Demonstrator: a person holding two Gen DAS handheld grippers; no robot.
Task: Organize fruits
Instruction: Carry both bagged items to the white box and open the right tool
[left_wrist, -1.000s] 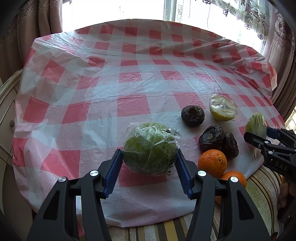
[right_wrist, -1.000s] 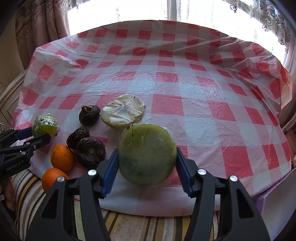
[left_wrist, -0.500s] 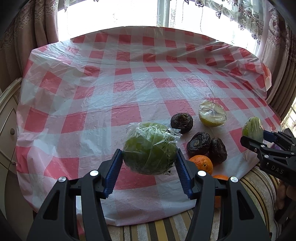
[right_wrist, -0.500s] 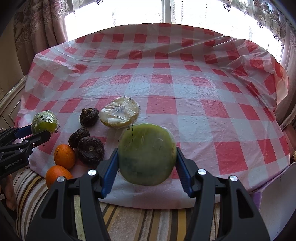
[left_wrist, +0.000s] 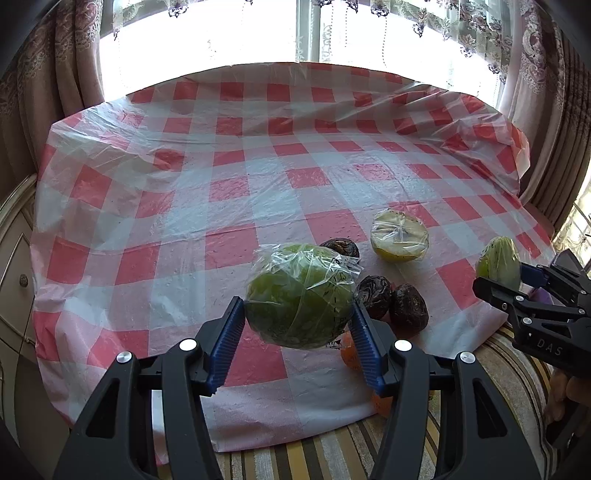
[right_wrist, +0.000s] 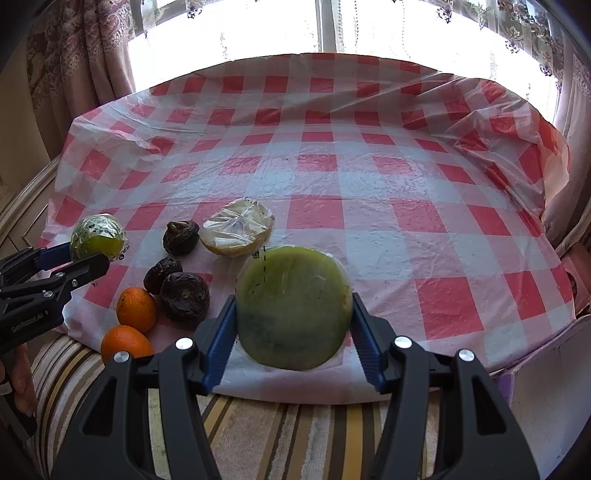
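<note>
My left gripper (left_wrist: 298, 325) is shut on a plastic-wrapped green fruit half (left_wrist: 299, 295), held above the near edge of the checked table. It also shows in the right wrist view (right_wrist: 98, 238). My right gripper (right_wrist: 293, 325) is shut on another wrapped green fruit half (right_wrist: 293, 308), cut face toward the camera; it shows at the right of the left wrist view (left_wrist: 498, 262). On the cloth lie a wrapped yellow fruit half (right_wrist: 238, 230), three dark wrinkled fruits (right_wrist: 184, 291) (right_wrist: 162, 267) (right_wrist: 181, 236) and two oranges (right_wrist: 136, 308) (right_wrist: 125, 343).
The red-and-white checked plastic cloth (right_wrist: 332, 166) covers the table up to a bright window. A striped cushion (right_wrist: 295, 424) lies below the near edge. Curtains (right_wrist: 92, 55) hang at both sides. A purple-edged box (right_wrist: 546, 369) stands at the lower right.
Both grippers have lifted and pulled back from the table with their green halves. The fruits on the cloth now look farther off and have not moved.
</note>
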